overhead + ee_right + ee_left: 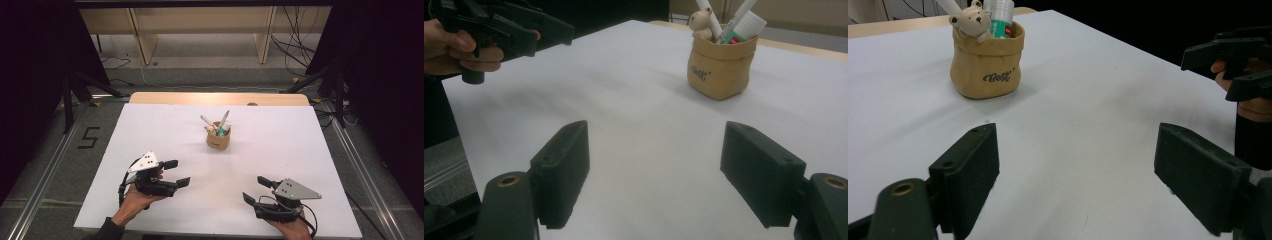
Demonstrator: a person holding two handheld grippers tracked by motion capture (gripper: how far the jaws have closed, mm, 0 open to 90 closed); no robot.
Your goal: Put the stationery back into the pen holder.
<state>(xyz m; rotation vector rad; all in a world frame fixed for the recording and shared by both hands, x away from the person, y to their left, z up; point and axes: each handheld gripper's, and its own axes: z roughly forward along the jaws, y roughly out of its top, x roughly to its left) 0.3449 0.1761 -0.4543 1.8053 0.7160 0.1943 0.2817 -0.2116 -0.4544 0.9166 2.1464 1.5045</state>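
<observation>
Your tan pouch-shaped holder (218, 138) stands upright on the white counter (150, 135), a little beyond the middle and toward the far edge, well apart from both of your hands. It looks like a small soft sack with a rolled, open rim and a rounded belly that bulges above a flat base. In the left gripper view you can see dark script lettering printed on its front; the word is too small to read for certain. A little cream-coloured bear figure (970, 20) sits at the rim, leaning over the edge. Behind it, a white tube with a green and red label (999, 22) stands inside the holder. In the high view a white pen (223, 120) pokes up out of it, tilted to the right, and a second white stick with a blue tip (205, 120) leans out to the left.

Your left hand-held gripper (177, 173) lies near the counter's near left edge, with its jaws spread wide and nothing but bare counter between them. Your right hand-held gripper (256, 190) sits near the near right edge, and its jaws are likewise spread wide apart with nothing between them. Both point inward and forward, roughly toward the holder. The holder rests freely, touched by neither hand-held gripper, and its shadow falls on the counter toward you.
</observation>
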